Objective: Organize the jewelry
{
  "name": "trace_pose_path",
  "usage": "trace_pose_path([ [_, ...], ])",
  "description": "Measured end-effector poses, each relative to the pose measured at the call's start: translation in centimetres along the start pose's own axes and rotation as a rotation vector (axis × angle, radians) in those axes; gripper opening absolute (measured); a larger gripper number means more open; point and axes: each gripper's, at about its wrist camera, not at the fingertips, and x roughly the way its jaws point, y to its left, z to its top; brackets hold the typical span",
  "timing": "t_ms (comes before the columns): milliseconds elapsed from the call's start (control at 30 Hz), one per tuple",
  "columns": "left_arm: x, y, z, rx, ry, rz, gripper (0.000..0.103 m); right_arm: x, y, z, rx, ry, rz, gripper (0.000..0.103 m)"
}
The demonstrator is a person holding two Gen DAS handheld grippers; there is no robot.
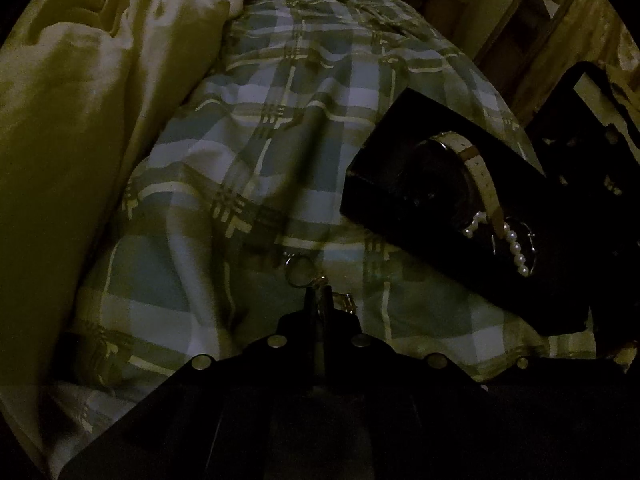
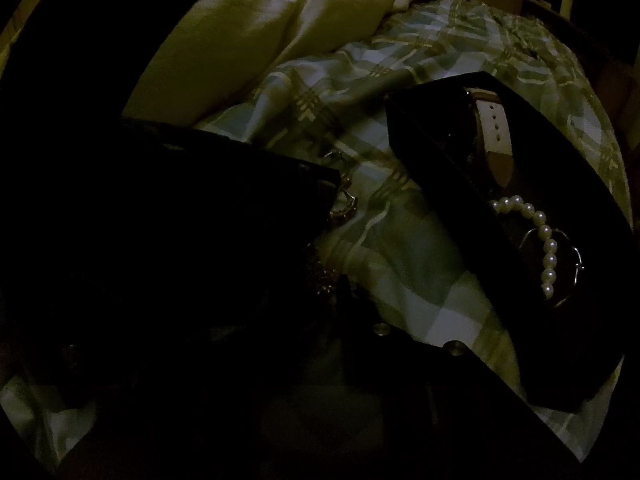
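Note:
My left gripper is shut on a silver chain, whose ring loop lies on the plaid bedspread just past the fingertips. A black tray to the right holds a watch with a white strap, a pearl bracelet and a thin hoop. In the right wrist view the tray is at the right, with the strap and pearls. My right gripper is nearly lost in darkness; a glinting metal piece sits at its tips, and its grip is unclear.
A pale crumpled duvet is piled along the left of the bed. The left gripper's dark body fills the left of the right wrist view. A wooden bed frame stands at the far right. The light is very dim.

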Motion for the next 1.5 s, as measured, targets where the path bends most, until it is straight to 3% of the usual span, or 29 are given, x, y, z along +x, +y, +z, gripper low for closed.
trace_pose_path([
  [133, 0.1, 0.1, -0.2, -0.008, 0.014, 0.004, 0.002, 0.1, -0.1, 0.0, 0.021, 0.004, 0.011, 0.02],
  [200, 0.1, 0.0, -0.2, -0.008, 0.016, 0.006, 0.002, 0.0, 0.0, 0.1, 0.02, 0.001, 0.017, 0.034],
  [267, 0.1, 0.1, -0.2, -0.007, 0.014, 0.007, 0.002, 0.0, 0.2, -0.1, 0.015, -0.003, 0.017, 0.037],
  [533, 0.1, 0.3, -0.3, -0.019, 0.015, 0.004, 0.003, 1.0, 0.2, 0.4, 0.011, 0.022, 0.015, 0.036],
  [600, 0.2, 0.5, -0.4, -0.027, 0.02, 0.009, 0.003, 1.1, 0.2, 0.5, 0.003, 0.025, 0.0, 0.022],
  [633, 0.1, 0.5, -0.4, -0.028, 0.02, 0.01, 0.002, 1.1, 0.2, 0.4, 0.001, 0.029, -0.005, 0.02],
  [1133, -1.5, -0.6, -0.2, 0.024, -0.054, 0.076, 0.002, -1.0, -1.0, 0.5, 0.051, -0.037, 0.016, 0.02],
  [1500, -3.5, -2.3, 0.8, 0.037, -0.115, 0.062, 0.002, -4.1, -2.8, 0.3, 0.105, -0.109, 0.007, 0.02],
])
